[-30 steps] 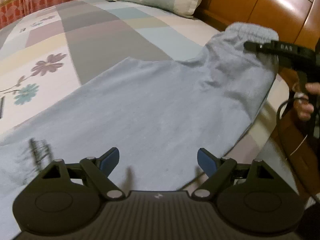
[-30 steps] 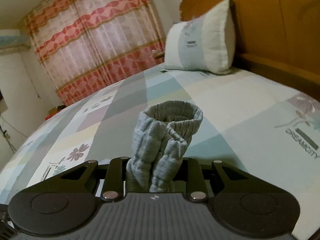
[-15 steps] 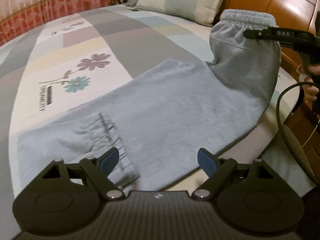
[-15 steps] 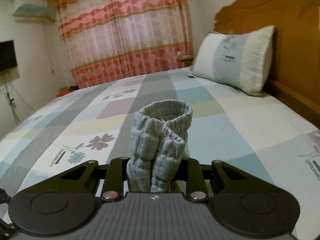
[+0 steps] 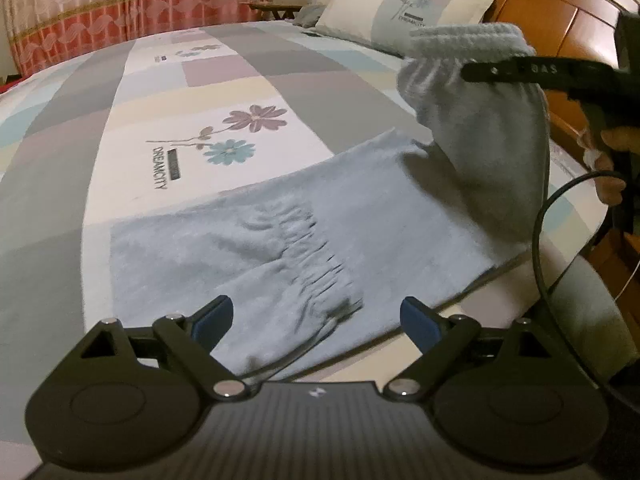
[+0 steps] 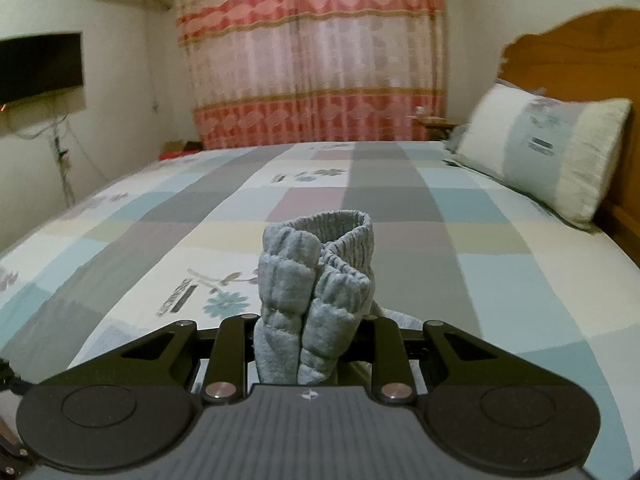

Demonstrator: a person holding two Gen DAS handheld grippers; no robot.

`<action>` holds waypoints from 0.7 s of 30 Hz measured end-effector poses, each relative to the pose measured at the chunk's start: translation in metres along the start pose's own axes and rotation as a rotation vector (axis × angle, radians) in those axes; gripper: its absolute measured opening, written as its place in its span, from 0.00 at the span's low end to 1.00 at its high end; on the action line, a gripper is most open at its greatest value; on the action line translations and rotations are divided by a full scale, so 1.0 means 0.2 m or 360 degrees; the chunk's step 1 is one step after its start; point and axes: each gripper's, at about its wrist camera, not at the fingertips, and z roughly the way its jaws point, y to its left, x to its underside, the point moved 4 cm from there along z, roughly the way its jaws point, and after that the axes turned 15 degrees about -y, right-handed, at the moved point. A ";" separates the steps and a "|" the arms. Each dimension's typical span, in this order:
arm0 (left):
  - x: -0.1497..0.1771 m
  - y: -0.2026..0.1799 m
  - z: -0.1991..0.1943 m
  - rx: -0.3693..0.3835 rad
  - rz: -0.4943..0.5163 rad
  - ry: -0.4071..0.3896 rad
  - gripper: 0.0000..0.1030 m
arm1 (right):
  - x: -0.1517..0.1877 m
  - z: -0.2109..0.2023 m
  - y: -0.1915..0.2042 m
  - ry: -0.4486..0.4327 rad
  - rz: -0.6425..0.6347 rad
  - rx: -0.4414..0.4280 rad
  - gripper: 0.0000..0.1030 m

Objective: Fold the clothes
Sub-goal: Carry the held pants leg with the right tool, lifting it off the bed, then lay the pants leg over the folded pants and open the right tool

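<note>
Patchwork bed [image 5: 280, 80] carries grey pants [image 5: 360, 232] at 6 o'clock. Right gripper [image 6: 310, 344] clamps the cuff [image 6: 320, 280], lifted at 2 o'clock; left gripper [image 5: 316, 316] gapes wide, empty. Folding seems barely begun: first fold underway, rest remains.

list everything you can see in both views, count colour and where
sweatpants: 1, light grey-blue, flat on the bed near its edge, cuffed end lifted
bed cover: 1, patchwork of grey, blue, cream and mauve with flower prints, over the whole bed
pillow: 1, cream and pale blue, at the headboard
headboard: 1, orange-brown wood, head of the bed
curtain: 1, red and pink bands, far wall
screen: 1, black, on the left wall
cable: 1, black, looping beside the bed
hand: 1, on the right tool's handle
left tool: 1, black with blue pads, open above the sweatpants
right tool: 1, black, shut on the cuffed end
</note>
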 end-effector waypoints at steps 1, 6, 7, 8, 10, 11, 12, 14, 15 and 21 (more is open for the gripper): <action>0.01 0.02 -0.01 -0.0004 0.0004 0.0007 0.88 | 0.01 0.01 0.05 0.0003 -0.0028 -0.0015 0.28; 0.05 0.10 -0.05 -0.0029 -0.0023 0.0011 0.88 | 0.04 0.05 0.27 0.0028 -0.0167 -0.0085 0.28; 0.06 0.11 -0.06 -0.0031 -0.0033 0.0008 0.88 | 0.04 0.06 0.31 0.0033 -0.0199 -0.0092 0.28; 0.07 0.13 -0.07 -0.0035 -0.0043 0.0007 0.88 | 0.05 0.07 0.35 0.0039 -0.0232 -0.0098 0.28; 0.09 0.16 -0.08 -0.0044 -0.0058 0.0009 0.88 | 0.07 0.08 0.43 0.0047 -0.0303 -0.0111 0.28; 0.10 0.18 -0.09 -0.0050 -0.0067 0.0010 0.88 | 0.07 0.09 0.46 0.0049 -0.0330 -0.0113 0.28; 0.11 0.19 -0.10 -0.0056 -0.0076 0.0010 0.88 | 0.08 0.10 0.49 0.0049 -0.0360 -0.0116 0.28; 0.13 0.22 -0.12 -0.0069 -0.0095 0.0008 0.88 | 0.08 0.10 0.55 0.0035 -0.0418 -0.0133 0.28; 0.14 0.24 -0.13 -0.0077 -0.0108 0.0006 0.88 | 0.08 0.10 0.59 0.0027 -0.0447 -0.0146 0.28; 0.19 0.31 -0.16 -0.0114 -0.0168 0.0007 0.88 | 0.08 0.12 0.79 -0.0011 -0.0581 -0.0245 0.28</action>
